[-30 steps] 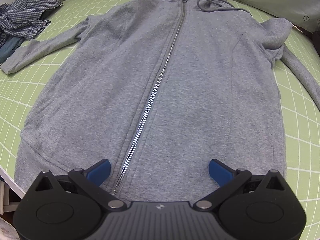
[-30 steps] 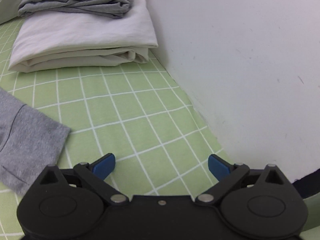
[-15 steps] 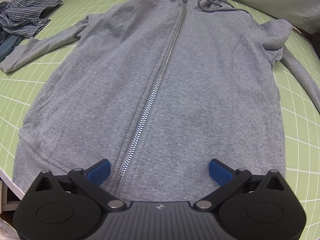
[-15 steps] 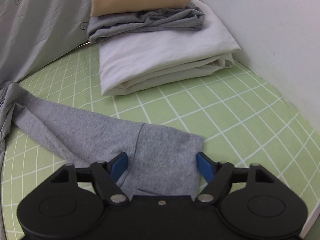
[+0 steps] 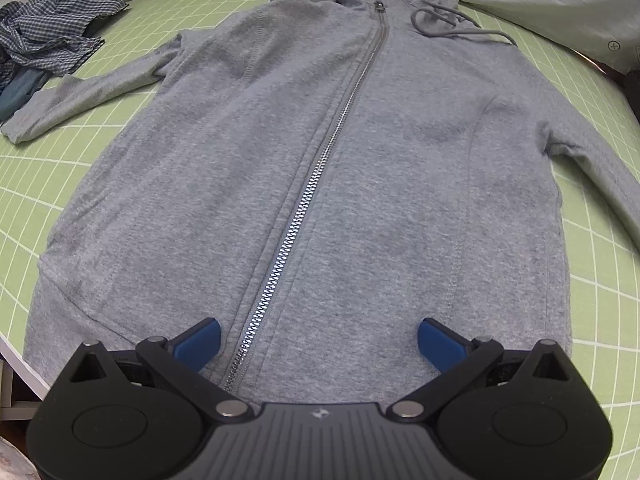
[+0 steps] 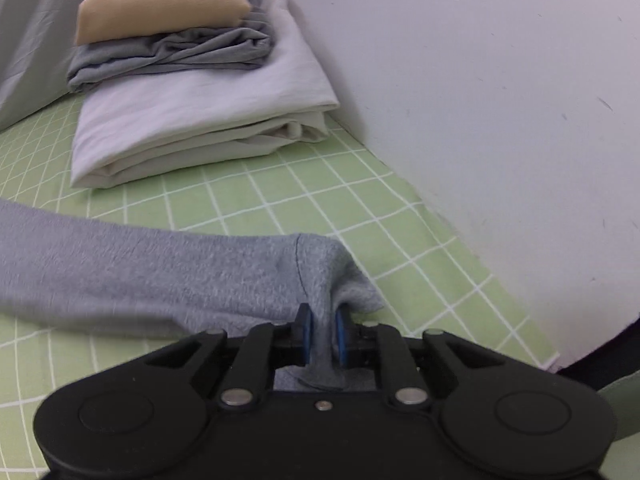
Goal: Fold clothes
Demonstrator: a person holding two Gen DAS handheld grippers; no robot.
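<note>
The right gripper (image 6: 320, 330), jaws just closed, grasps the sleeve cuff (image 6: 340, 276) beside the wall-side bed edge; the sleeve runs leftward to the hoodie (image 5: 320, 184), spread flat mid-bed under the left gripper (image 5: 319, 343), jaws released.

The grey hoodie (image 5: 304, 184) loses its hood past the top edge of the left wrist view, and its hem is hidden behind the left tool (image 5: 319, 340). Its right sleeve (image 6: 152, 276) is blurred and cut off at the left edge. The cuff end disappears behind the right tool (image 6: 321, 334).
</note>
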